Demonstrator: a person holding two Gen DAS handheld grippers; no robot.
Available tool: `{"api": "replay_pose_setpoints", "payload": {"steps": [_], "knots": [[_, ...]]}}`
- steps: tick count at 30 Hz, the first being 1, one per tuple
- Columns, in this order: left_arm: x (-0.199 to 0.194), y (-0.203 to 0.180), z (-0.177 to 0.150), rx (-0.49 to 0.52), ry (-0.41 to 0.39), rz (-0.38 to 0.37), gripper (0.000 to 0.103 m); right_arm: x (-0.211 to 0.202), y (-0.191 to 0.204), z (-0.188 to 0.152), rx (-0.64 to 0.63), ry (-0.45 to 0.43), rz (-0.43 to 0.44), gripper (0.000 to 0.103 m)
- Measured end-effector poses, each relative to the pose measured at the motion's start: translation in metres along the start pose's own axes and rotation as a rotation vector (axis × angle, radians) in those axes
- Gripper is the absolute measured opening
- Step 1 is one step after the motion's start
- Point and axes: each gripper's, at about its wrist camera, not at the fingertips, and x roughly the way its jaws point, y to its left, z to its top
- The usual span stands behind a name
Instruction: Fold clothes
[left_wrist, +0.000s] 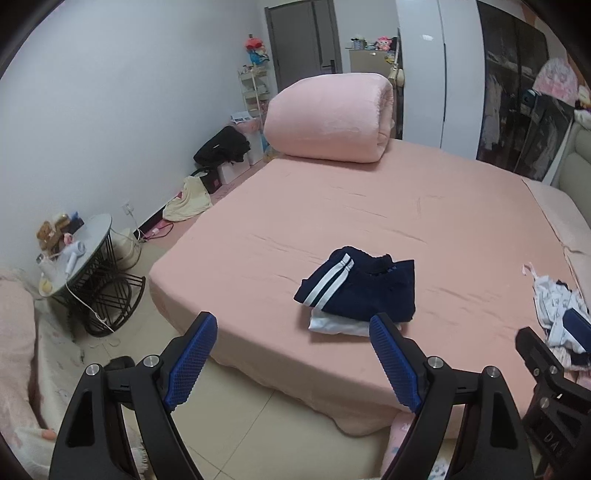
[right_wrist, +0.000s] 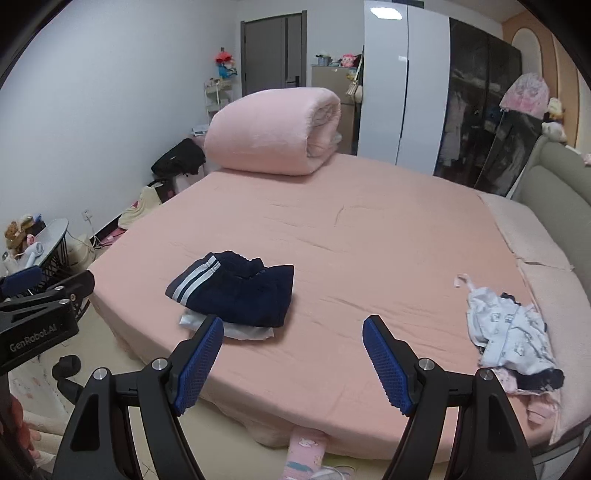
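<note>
Both grippers, left gripper (left_wrist: 293, 360) and right gripper (right_wrist: 293, 363), spread, empty; unfolded pile (right_wrist: 511, 341) lies right, nearer right gripper; folded stack (right_wrist: 236, 295) left.

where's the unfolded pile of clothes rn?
The unfolded pile lies on the bed near its right edge in the right wrist view, beside the pillows, well right of the folded navy shorts.

Rolled pink duvet (left_wrist: 328, 118) on bed (left_wrist: 369, 206), round side table (left_wrist: 88, 229)
</note>
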Motion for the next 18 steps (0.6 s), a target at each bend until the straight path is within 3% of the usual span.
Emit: {"api": "replay_pose_setpoints", "payload": {"steps": [5,10,14,18], "knots": [[-0.019,-0.003,-0.003,0.016,-0.026,0.032,0.085,-0.025,0.012,0.000,-0.041,-0.063,0.048,0.078],[-0.029,0.012,-0.003,-0.087,-0.025,0.049,0.085,-0.047,0.025,-0.001,-0.099,-0.128,0.043,0.078],[-0.037,0.028,-0.005,-0.185,-0.035,0.008,0.085,-0.055,0.030,-0.003,-0.120,-0.144,0.052,0.078],[-0.045,0.032,-0.006,-0.215,-0.048,0.006,0.085,-0.055,0.029,-0.004,-0.117,-0.136,0.053,0.078]]}}
